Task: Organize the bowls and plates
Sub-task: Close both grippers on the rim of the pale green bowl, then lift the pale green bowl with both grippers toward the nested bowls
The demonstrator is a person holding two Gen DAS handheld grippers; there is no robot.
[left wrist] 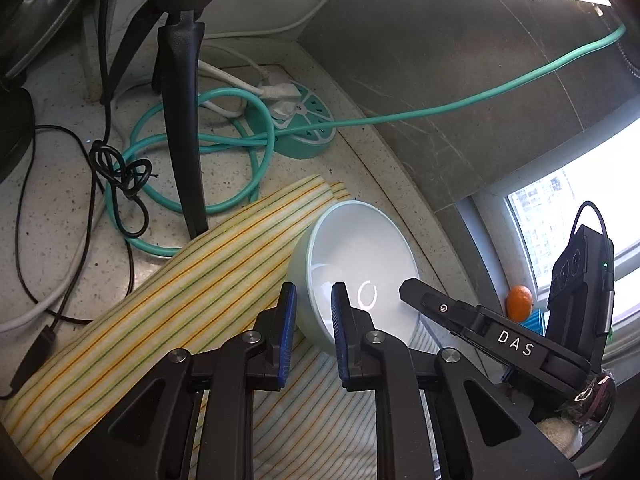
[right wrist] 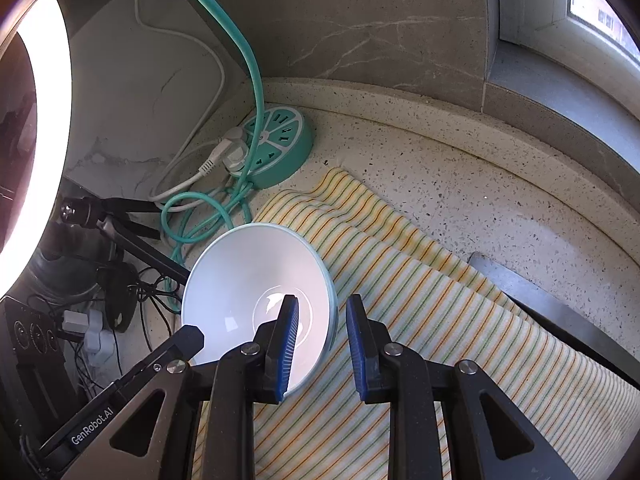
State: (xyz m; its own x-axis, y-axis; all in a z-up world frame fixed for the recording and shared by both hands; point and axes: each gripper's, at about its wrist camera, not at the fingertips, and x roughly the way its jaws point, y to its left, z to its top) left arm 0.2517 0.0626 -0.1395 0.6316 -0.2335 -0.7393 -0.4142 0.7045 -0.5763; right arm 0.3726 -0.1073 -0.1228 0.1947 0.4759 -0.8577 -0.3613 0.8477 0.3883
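Observation:
A pale mint bowl [left wrist: 360, 264] with a white inside sits tilted over the striped cloth [left wrist: 168, 304]. My left gripper [left wrist: 314, 332] straddles its near-left rim, one blue pad outside and one inside; whether the pads press the wall does not show. In the right wrist view the same bowl [right wrist: 248, 292] has my right gripper [right wrist: 322, 344] straddling its right rim, the left pad inside the bowl, the right pad outside with a visible gap. The right gripper's finger also shows in the left wrist view [left wrist: 424, 300] at the bowl's far rim.
A teal round power strip [right wrist: 280, 148] with teal and white cables lies in the corner. A black tripod leg [left wrist: 184, 128] stands behind the cloth. An orange fruit [left wrist: 520, 300] sits by the window. A dark metal edge [right wrist: 532, 300] runs right of the cloth.

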